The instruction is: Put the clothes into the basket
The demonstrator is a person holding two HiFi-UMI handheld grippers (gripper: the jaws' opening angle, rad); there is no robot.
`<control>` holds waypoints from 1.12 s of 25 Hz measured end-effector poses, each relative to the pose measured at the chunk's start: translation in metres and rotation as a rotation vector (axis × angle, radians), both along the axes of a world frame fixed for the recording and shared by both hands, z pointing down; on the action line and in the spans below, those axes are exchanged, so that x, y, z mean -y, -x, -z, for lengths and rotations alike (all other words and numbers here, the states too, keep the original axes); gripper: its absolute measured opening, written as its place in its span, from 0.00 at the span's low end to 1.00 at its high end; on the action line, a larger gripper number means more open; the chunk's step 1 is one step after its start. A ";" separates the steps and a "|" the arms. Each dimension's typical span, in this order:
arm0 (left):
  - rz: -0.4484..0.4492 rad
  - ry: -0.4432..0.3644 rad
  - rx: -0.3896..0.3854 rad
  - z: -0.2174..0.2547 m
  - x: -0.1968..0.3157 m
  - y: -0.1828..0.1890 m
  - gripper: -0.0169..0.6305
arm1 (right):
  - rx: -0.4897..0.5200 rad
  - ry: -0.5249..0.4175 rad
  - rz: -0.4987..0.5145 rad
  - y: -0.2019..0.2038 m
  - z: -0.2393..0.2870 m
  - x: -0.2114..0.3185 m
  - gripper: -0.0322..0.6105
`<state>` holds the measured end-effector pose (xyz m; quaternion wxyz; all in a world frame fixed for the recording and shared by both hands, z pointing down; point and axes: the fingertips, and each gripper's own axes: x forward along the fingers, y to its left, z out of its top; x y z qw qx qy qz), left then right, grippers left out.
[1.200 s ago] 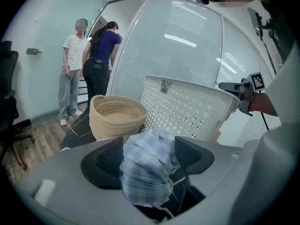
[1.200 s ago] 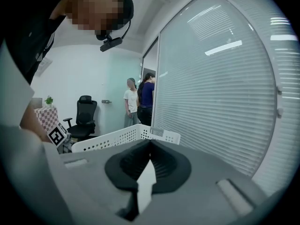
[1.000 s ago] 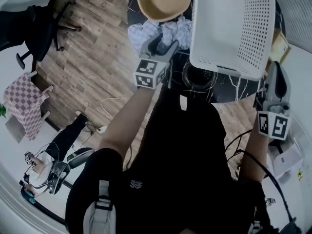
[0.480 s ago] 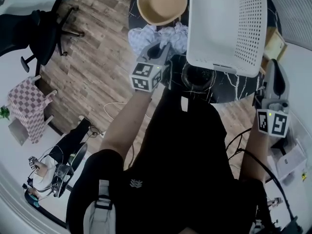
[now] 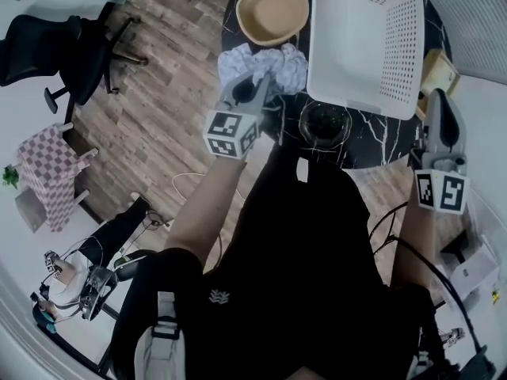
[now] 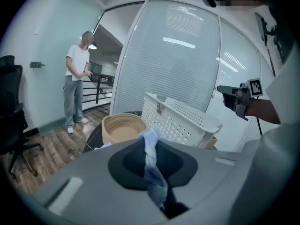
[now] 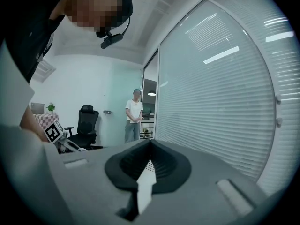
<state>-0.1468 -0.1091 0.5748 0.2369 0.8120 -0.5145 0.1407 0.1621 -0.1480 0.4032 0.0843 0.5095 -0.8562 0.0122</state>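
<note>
One pale blue garment is clenched in the left gripper, above the heap on the table. The white basket lies just right of these jaws. Right gripper jaws are together, bare of clothing. A second ago the left jaws stood open and lower; they have just been closing

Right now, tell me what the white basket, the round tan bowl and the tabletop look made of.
White basket: likely moulded plastic, matte, rows of holes.
Round tan bowl: seems woven fibre, coiled ribs inside.
Tabletop: black, glossy, white veins; marble look, real stone unclear.
</note>
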 end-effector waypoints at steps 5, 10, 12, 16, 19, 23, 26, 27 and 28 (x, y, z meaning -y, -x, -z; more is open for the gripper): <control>0.019 -0.040 0.004 0.033 -0.003 0.009 0.08 | 0.023 -0.026 0.012 0.005 0.024 -0.002 0.05; 0.050 -0.076 0.010 0.059 -0.001 0.017 0.08 | 0.042 -0.034 0.029 0.006 0.036 0.001 0.05; 0.055 -0.095 0.010 0.070 0.001 0.018 0.08 | 0.054 -0.030 0.028 0.006 0.038 0.002 0.05; 0.055 -0.130 0.009 0.091 0.006 0.019 0.08 | 0.072 -0.036 0.030 0.009 0.045 0.002 0.05; 0.054 -0.152 0.014 0.104 0.008 0.020 0.08 | 0.081 -0.047 0.027 0.010 0.053 0.000 0.05; 0.069 -0.178 0.016 0.123 0.014 0.028 0.08 | 0.094 -0.051 0.031 0.010 0.063 -0.004 0.05; 0.079 -0.200 0.016 0.139 0.020 0.033 0.08 | 0.104 -0.050 0.034 0.011 0.068 -0.005 0.05; 0.082 -0.207 0.013 0.144 0.023 0.033 0.08 | 0.108 -0.050 0.034 0.011 0.069 -0.005 0.05; 0.084 -0.215 0.008 0.150 0.025 0.034 0.08 | 0.111 -0.051 0.036 0.011 0.071 -0.005 0.05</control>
